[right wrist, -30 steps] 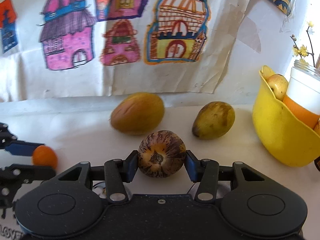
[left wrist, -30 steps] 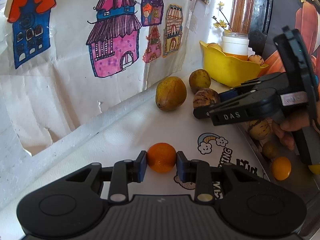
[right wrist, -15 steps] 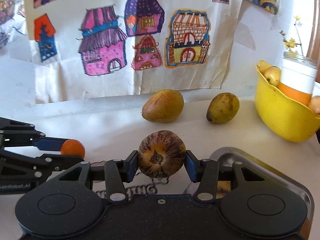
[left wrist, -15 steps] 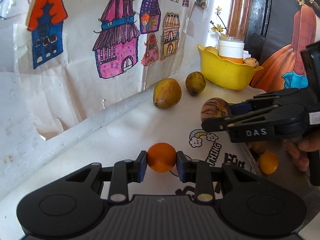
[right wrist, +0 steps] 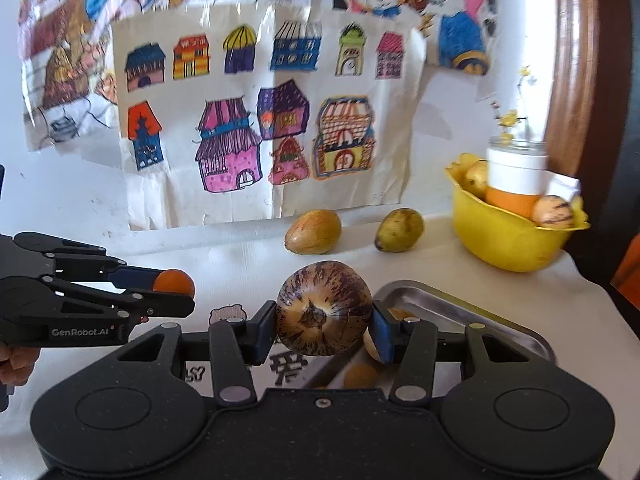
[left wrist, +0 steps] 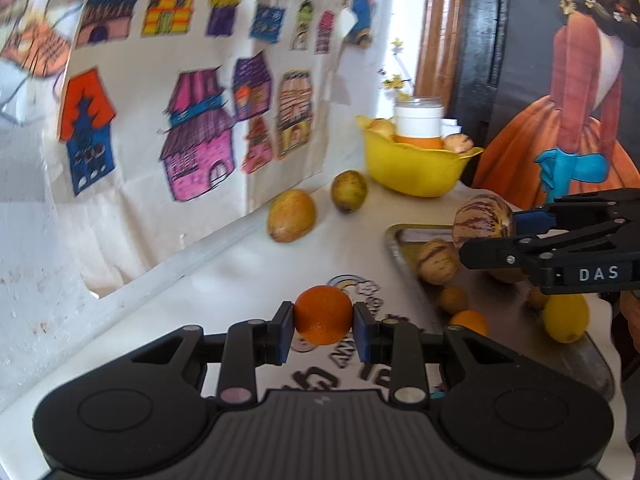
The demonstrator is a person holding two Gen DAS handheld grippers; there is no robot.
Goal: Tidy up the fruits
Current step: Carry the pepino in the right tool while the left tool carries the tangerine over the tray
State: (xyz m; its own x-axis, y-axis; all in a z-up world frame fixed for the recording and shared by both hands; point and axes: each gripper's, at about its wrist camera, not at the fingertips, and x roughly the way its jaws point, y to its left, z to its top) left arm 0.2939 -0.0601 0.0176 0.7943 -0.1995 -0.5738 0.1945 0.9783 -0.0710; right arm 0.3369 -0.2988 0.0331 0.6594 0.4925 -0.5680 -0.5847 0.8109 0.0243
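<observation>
Both fruits have come up off the table: your left gripper point(left wrist: 323, 327) clamps the small round orange point(left wrist: 323, 314), your right gripper point(right wrist: 323, 330) the purple-striped melon point(right wrist: 323, 309), now poised just over the steel tray point(right wrist: 516, 326) ahead, ready for drop-off.

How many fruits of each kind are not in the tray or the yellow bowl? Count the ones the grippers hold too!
orange: 1, held in the left gripper
striped pepino melon: 1, held in the right gripper
yellow-green oval fruits: 2, lying on the table
Total: 4
</observation>
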